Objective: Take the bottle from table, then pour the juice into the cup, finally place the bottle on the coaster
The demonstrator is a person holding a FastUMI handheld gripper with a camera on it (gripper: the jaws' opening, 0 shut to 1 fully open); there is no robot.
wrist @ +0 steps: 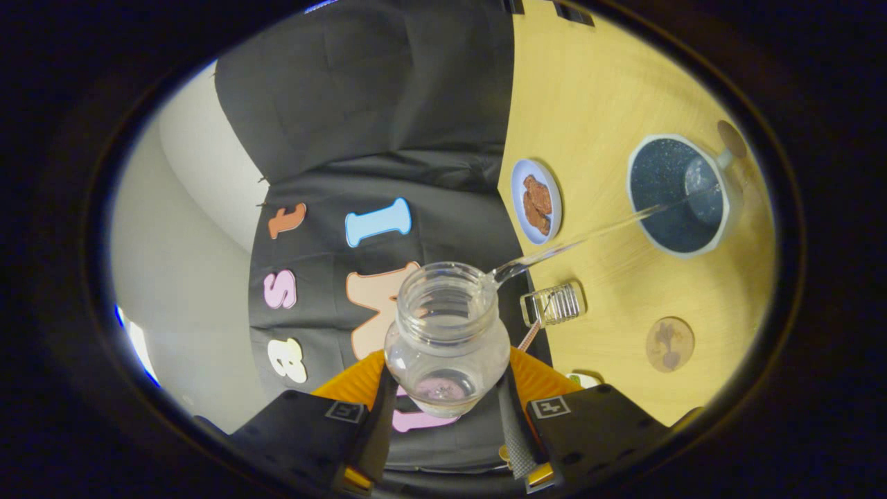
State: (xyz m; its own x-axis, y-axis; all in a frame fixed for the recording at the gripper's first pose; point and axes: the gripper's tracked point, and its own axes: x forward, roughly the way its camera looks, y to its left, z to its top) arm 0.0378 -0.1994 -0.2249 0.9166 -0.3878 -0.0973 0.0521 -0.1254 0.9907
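My gripper (443, 409) is shut on a clear glass bottle (447, 336), one finger pressing each side of its body. The view is rolled sideways, so the bottle is tipped with its open mouth toward the wooden table (610, 90). A thin clear stream (589, 235) runs from the bottle's lip into the dark cup (675, 194) with a pale rim, far beyond the fingers. Only a little liquid shows in the bottle's bottom. A round brown coaster (669, 344) lies on the table, apart from the cup and nearer the fingers.
A small blue plate (516, 201) with brown cookies sits at the table's edge near the booth wall. A ribbed clear glass (554, 303) lies beside the bottle's mouth, on the table. A small brown disc (732, 138) lies past the cup.
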